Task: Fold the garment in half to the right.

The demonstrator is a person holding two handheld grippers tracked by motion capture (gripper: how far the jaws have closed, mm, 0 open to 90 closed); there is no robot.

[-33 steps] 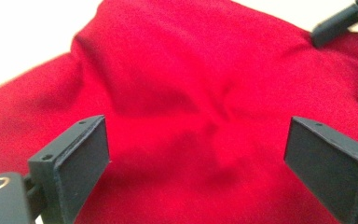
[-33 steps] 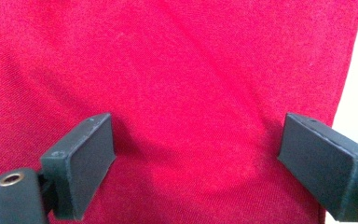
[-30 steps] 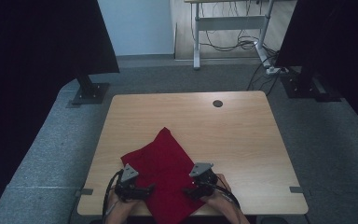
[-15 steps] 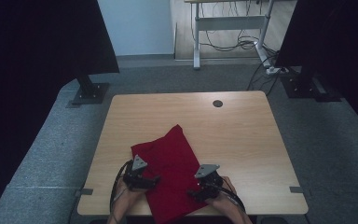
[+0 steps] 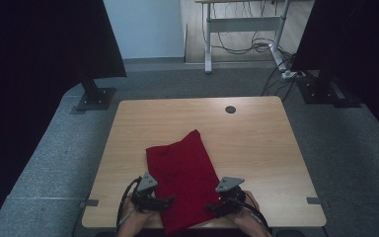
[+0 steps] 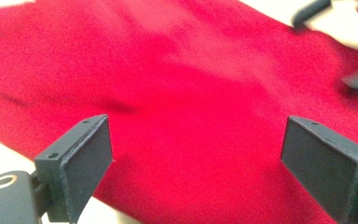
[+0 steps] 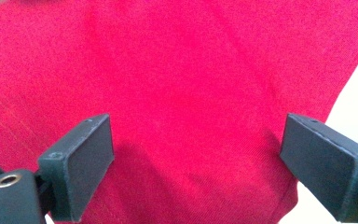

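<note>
Red cloth [image 5: 181, 180] on wooden table [image 5: 256, 143], long axis running from bottom centre toward upper centre, far corner pointing up. Left gripper [image 5: 164, 201] and right gripper [image 5: 213, 208] flanking near end, jaws spread wide, pinching nothing.

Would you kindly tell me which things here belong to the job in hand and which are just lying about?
Part of the job:
- red cloth
- left tool, jaws open
- right tool, jaws open
- table under the cloth

Just lying about:
- second desk behind
- cables on the floor
- dark stand base
</note>
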